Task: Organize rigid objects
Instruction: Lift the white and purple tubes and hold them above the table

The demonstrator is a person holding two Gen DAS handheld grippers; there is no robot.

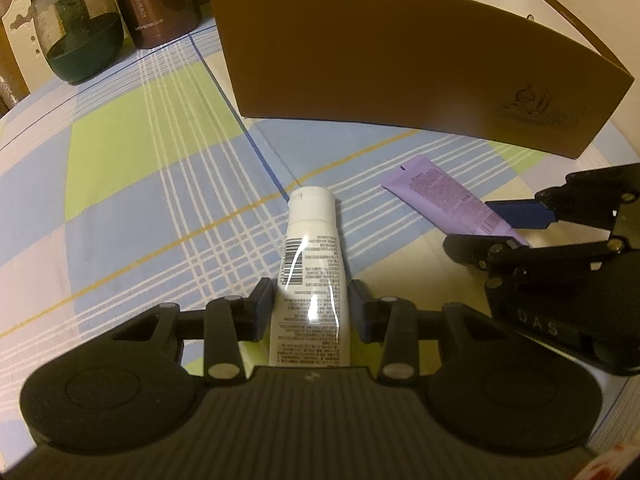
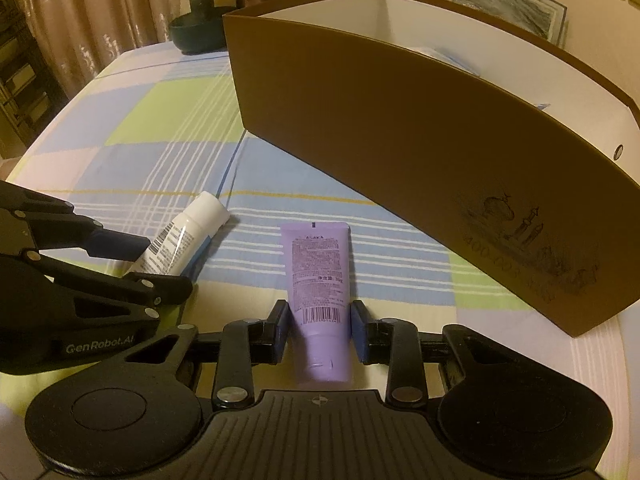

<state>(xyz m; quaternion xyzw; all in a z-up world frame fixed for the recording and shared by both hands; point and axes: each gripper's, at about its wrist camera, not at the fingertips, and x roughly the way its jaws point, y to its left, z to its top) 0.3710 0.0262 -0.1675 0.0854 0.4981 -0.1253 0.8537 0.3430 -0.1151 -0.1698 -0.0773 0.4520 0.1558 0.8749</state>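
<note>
Left fingers (image 1: 311, 304) press on both sides of a white tube (image 1: 310, 276) lying on the checked counter (image 1: 140, 184); right fingers (image 2: 319, 330) close around a purple tube (image 2: 320, 304), just touching it. Behind both stands an open brown box (image 2: 400, 152).

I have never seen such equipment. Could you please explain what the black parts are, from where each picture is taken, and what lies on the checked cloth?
The black parts are two hand-held grippers, each with two fingers and a wide-angle camera looking forward along them. One picture comes from the left gripper, the other from the right gripper. On the checked cloth lie a white tube between the left fingers and a purple tube between the right fingers. The jaws stand close to both tubes; whether they already press, I cannot tell. Behind them stands an open brown box, with a dark jar and a brown canister farther back.
</note>
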